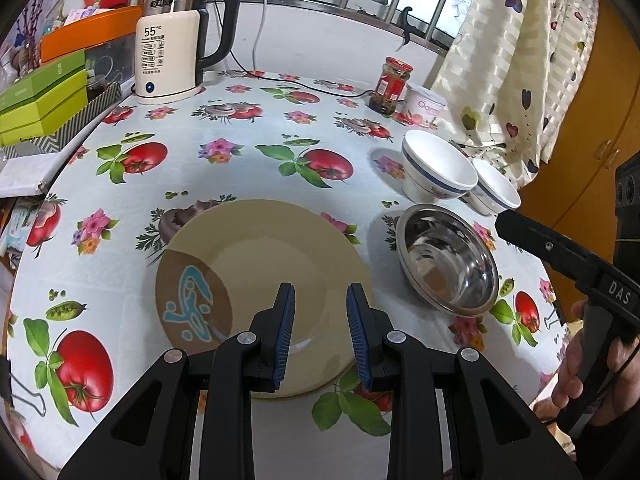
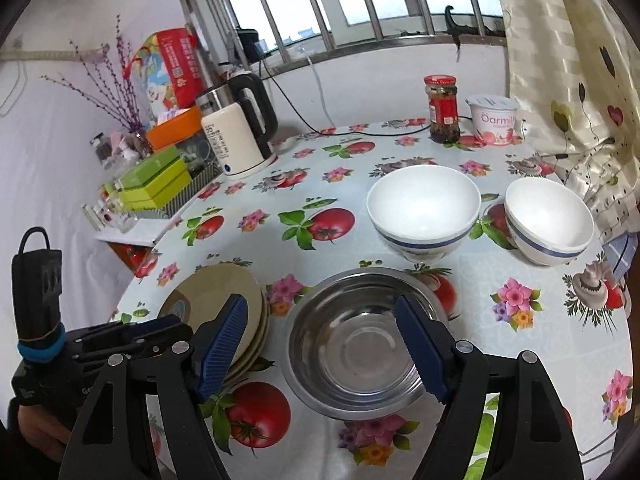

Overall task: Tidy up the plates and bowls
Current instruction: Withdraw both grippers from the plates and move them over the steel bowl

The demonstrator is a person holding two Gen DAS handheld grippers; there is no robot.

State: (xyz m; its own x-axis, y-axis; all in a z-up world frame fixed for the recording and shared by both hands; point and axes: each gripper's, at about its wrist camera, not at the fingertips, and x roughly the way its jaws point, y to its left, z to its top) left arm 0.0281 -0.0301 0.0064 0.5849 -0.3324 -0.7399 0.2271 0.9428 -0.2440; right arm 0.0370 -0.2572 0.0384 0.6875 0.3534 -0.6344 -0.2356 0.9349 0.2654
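On table (image 1: 240, 160): left gripper (image 1: 321, 336) released above plates (image 1: 280, 248); right gripper (image 2: 320, 352) released over steel bowl (image 2: 352, 344); white bowls (image 2: 424, 200) at 12 o'clock.

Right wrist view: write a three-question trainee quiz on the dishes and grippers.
1. True or false: the right gripper clamps the steel bowl.
2. How many white bowls stand beyond the steel bowl? A) one B) two C) three
3. Fill in: the beige plates lie in a ____.

Key:
1. False; its jaws stand open, above the bowl.
2. B; the second white bowl stands beside the first.
3. Stack, beside the left gripper, whose jaws show a gap above the top plate.
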